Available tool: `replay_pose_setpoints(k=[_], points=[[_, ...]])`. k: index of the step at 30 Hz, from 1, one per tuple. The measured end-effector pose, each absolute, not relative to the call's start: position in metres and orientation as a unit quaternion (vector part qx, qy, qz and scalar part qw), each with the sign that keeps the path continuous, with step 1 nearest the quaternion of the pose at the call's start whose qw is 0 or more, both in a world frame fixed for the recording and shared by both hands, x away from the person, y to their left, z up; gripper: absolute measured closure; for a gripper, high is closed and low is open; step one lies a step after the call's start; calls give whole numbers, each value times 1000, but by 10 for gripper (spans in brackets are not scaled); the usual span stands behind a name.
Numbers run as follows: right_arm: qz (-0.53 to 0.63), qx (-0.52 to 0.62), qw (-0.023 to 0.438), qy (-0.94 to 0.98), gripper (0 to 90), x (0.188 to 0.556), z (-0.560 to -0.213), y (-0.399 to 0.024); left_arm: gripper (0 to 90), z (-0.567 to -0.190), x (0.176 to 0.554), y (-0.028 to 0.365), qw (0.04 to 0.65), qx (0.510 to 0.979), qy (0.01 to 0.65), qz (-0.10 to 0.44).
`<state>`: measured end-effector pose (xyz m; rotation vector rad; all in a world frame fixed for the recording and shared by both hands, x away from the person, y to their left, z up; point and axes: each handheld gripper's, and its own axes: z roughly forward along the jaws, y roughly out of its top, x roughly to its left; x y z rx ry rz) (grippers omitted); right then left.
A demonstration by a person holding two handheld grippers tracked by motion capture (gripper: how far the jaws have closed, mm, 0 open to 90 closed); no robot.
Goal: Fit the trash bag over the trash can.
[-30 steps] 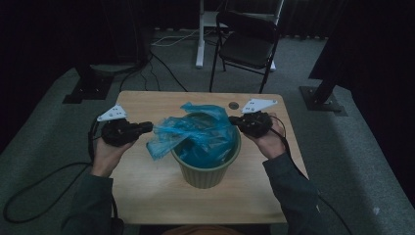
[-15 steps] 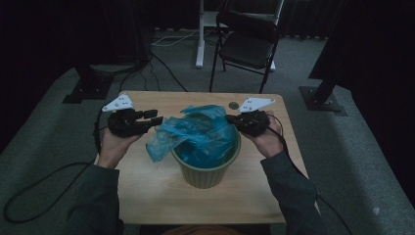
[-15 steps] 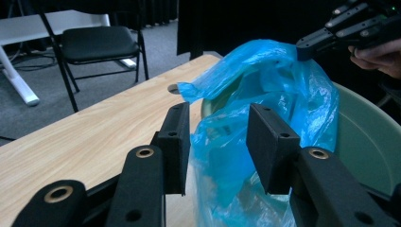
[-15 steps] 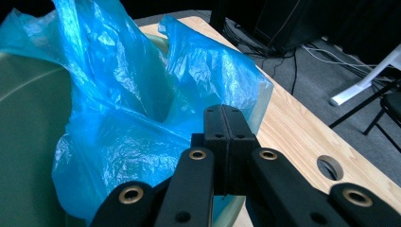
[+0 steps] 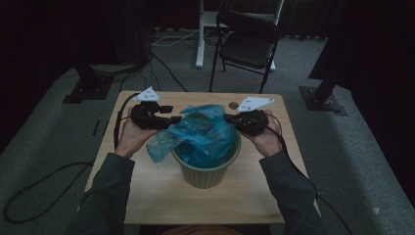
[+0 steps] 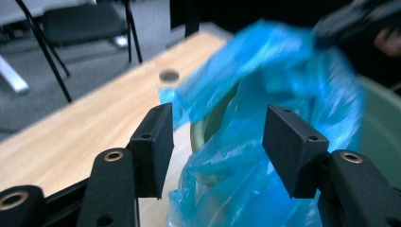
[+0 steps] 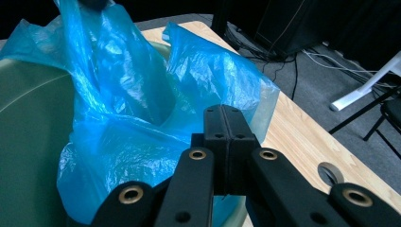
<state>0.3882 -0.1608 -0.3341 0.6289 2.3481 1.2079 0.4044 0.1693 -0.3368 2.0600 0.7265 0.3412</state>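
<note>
The blue bag [image 5: 203,134] hides the inside of the green bin [image 5: 208,171]. Whether the right gripper [image 7: 227,137] pinches the bag's film cannot be told. In the left gripper view the far hand [image 6: 387,40] is blurred and cut off.

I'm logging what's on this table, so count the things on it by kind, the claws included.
Blue plastic bag: 1
Green bin: 1
Claws: 2, left claw open, its jaws just opened with bag film between them; right claw shut
Total: 4
</note>
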Motion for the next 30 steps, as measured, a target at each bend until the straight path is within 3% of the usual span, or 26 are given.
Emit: replay_pose_setpoints(k=[3,6,13,21,30], points=[[435,228,216,844,900,388,-333,-163,459,-344,408,164,425,843,299,139],[435,230,221,842,900,387,-333,-167,577,-356,410,158,388,857,308,143],[434,246,226,837,900,388,-334,-179,774,-355,406,153,386,856,307,157],[426,275,224,832,900,391,-343,-196,844,-349,406,162,417,834,322,165],[416,301,210,832,900,397,-355,-206,866,-349,412,178,430,814,354,165]])
